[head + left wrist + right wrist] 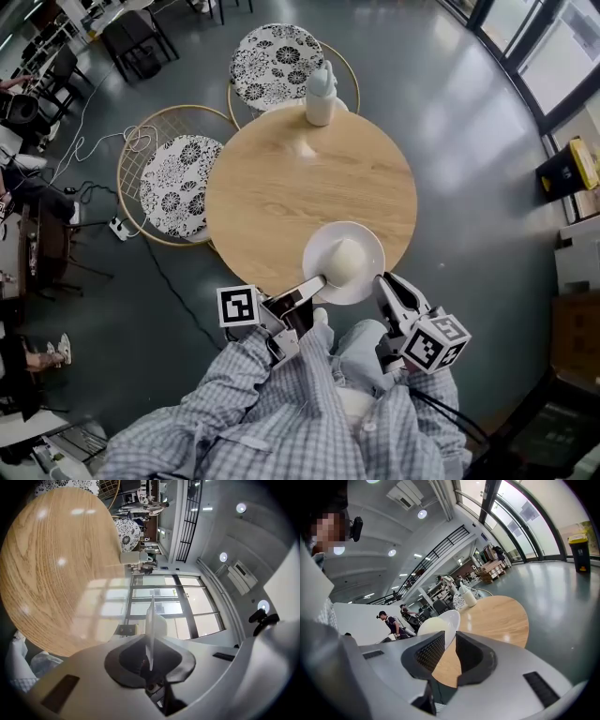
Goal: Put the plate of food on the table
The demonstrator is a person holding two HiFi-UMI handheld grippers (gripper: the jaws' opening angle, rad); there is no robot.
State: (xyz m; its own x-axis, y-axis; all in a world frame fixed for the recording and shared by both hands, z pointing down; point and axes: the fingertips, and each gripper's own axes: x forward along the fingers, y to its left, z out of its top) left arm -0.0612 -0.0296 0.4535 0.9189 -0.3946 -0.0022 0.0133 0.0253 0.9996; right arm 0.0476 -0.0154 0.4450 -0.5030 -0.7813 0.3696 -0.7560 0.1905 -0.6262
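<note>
A white plate (367, 246) carrying a pale domed piece of food (345, 261) lies over the near edge of the round wooden table (309, 178); whether it rests on the wood I cannot tell. My left gripper (317, 281) is shut on the plate's left rim. In the left gripper view that rim (150, 620) runs edge-on between the jaws of my left gripper (151, 641). My right gripper (384, 281) stands open just off the plate's right side. In the right gripper view, the plate (451, 620) and food (431, 626) sit just past the left jaw of my right gripper (449, 651).
A white bottle (321, 94) stands at the table's far edge. Two round chairs with patterned cushions, one behind the table (277, 61) and one to its left (178, 183). Cables (112, 150) trail over the grey floor. People stand far off (389, 620).
</note>
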